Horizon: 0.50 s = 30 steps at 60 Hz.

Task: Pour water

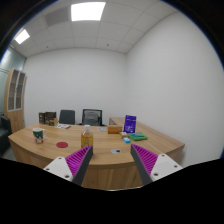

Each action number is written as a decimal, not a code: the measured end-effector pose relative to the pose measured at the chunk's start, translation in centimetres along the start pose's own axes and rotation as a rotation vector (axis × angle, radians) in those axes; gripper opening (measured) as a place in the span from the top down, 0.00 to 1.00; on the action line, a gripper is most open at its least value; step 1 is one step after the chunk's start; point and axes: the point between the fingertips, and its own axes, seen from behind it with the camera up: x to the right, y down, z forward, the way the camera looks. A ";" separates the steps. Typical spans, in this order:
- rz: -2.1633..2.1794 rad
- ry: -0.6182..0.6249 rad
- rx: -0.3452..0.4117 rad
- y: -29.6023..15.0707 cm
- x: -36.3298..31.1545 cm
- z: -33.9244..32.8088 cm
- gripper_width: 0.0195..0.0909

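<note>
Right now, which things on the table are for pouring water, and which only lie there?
For the job: bottle, between the open gripper fingers but beyond them; green cup, possibly.
Just lying about: purple box, pink disc, green item, chairs.

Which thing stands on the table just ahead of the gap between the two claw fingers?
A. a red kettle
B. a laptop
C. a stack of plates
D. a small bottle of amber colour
D: a small amber bottle stands on the table beyond the open claw, nothing held.
</note>
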 end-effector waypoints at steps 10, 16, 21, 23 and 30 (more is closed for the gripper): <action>-0.006 -0.014 0.000 0.1 -0.7 -0.1 0.09; 0.000 -0.028 -0.003 0.6 -1.7 0.7 0.09; 0.021 -0.048 -0.015 2.0 -3.5 2.4 0.09; 0.032 -0.062 -0.020 2.6 -4.5 3.4 0.09; 0.058 -0.101 -0.030 4.6 -8.3 7.6 0.09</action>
